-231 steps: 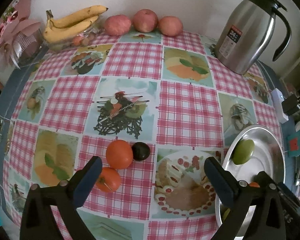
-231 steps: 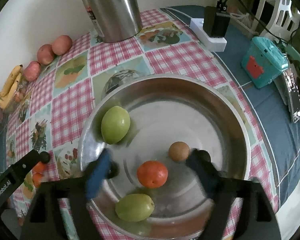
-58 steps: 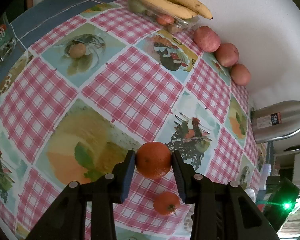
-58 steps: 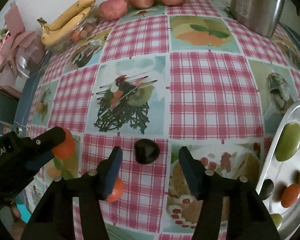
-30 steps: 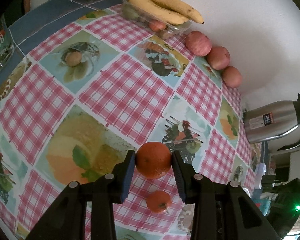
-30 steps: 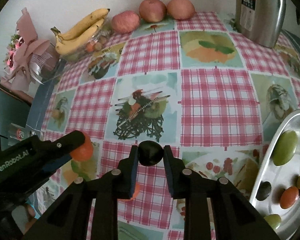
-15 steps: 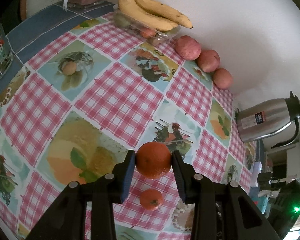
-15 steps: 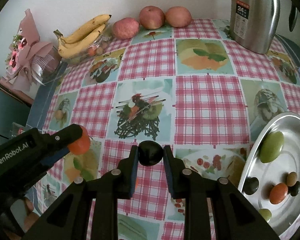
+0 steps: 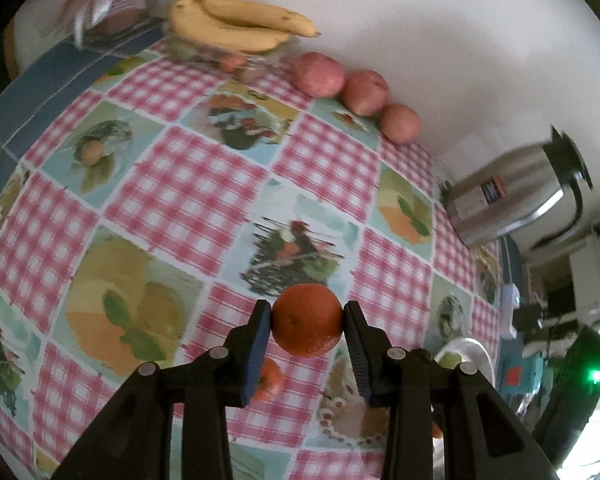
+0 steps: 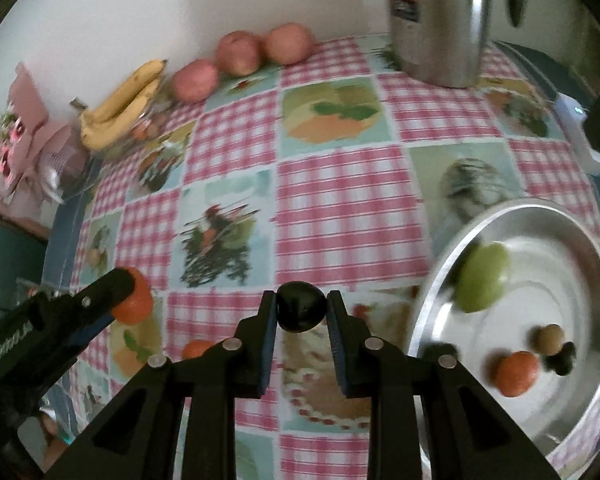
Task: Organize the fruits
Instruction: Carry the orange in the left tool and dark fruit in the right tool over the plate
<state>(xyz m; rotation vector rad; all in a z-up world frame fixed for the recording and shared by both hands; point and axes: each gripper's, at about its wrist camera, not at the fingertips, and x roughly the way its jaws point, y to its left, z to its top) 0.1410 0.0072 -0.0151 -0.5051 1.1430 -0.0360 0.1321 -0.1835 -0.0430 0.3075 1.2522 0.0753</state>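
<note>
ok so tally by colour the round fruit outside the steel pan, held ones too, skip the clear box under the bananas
red round apples: 3
orange round citrus fruits: 2
dark round fruit: 1
total: 6

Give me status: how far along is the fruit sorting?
Done: the metal bowl already holds a green fruit, an orange one and small dark ones. In hand: left gripper clamps an orange; right gripper clamps a dark fruit. Left: a small orange on the tablecloth.
</note>
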